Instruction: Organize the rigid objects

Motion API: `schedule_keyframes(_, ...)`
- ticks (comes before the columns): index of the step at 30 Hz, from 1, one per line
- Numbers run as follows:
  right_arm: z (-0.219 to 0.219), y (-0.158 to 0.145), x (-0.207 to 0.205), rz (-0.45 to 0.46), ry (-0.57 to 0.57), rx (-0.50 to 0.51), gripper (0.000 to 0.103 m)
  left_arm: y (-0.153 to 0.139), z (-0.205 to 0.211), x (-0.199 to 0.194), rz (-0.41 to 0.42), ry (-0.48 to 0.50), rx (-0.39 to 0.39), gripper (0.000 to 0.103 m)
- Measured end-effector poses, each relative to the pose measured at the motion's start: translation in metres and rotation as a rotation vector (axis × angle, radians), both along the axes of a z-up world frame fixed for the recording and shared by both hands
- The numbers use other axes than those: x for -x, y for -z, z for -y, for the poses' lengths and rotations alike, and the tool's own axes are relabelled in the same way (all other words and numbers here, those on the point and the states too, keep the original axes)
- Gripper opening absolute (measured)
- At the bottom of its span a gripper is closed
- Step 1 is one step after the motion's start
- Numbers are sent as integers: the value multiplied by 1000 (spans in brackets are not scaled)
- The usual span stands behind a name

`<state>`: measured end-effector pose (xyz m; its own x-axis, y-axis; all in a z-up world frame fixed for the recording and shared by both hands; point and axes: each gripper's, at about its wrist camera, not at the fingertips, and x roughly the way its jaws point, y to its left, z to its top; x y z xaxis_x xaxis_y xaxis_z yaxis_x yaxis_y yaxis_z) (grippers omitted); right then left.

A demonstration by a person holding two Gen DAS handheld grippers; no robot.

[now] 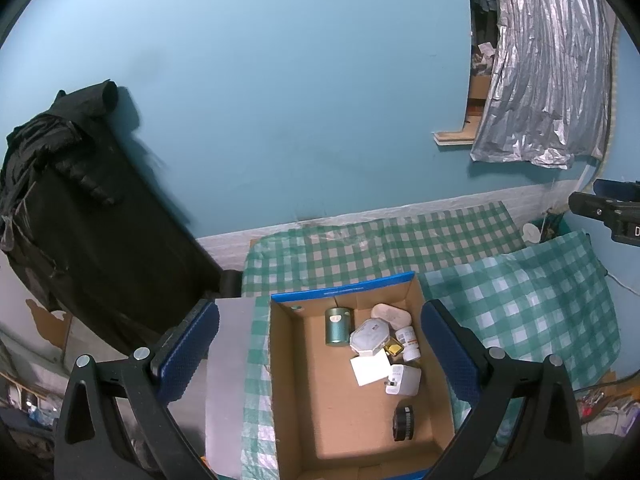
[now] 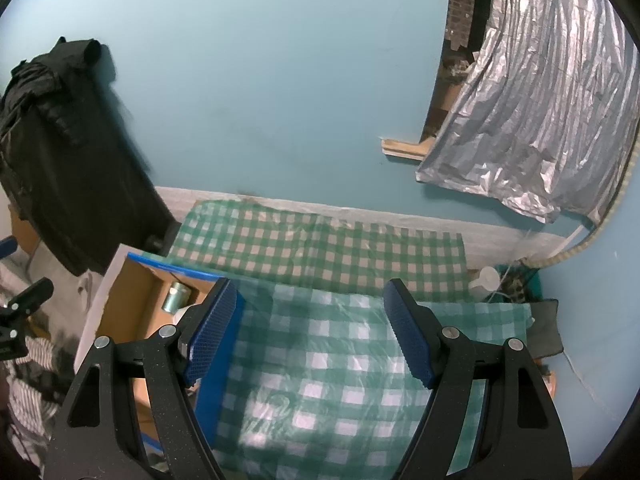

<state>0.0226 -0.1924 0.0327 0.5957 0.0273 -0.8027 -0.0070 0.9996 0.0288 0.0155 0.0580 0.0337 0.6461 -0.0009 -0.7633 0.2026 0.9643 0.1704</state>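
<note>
An open cardboard box (image 1: pixel 296 380) with a blue rim sits on a green checked cloth (image 1: pixel 360 248). Inside lie a metal can (image 1: pixel 338 325), a white oval case (image 1: pixel 390 314), an octagonal white tin (image 1: pixel 369 336), a pill bottle (image 1: pixel 409 343), a small gold box (image 1: pixel 392 349), a white card (image 1: pixel 370 368), a white charger (image 1: pixel 404 380) and a black ring (image 1: pixel 403 422). My left gripper (image 1: pixel 320 354) is open and empty above the box. My right gripper (image 2: pixel 310 336) is open and empty over the checked cloth (image 2: pixel 320 360), right of the box (image 2: pixel 132 300); the can (image 2: pixel 176 298) shows there.
A black garment (image 1: pixel 92 216) hangs on the blue wall at left. A silver foil sheet (image 1: pixel 548 72) hangs at upper right. A white cup (image 2: pixel 486 280) stands at the far right by cables. The right gripper's body (image 1: pixel 608 208) shows at the left view's right edge.
</note>
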Motion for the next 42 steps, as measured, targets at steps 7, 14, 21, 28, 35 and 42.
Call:
schedule_keyframes(7, 0, 1, -1, -2, 0, -2, 76, -3, 1, -2, 13, -14, 5, 102)
schedule_keyframes(14, 0, 1, -2, -2, -2, -3, 76, -3, 1, -2, 7, -25, 11, 102)
schedule_keyframes(21, -2, 5, -2, -8, -8, -6, 76, -2, 3, -1, 5, -26, -2, 102)
schedule_keyframes(28, -3, 8, -1, -12, -16, -8, 76, -2, 4, 0, 7, -28, 5, 102)
schedule_keyframes(35, -3, 9, 0, -14, -22, -9, 76, 0, 5, 3, 10, -43, -1, 102)
schedule_keyframes(42, -5, 10, 0, -15, -23, -10, 76, 0, 4, 4, 4, -49, -3, 102)
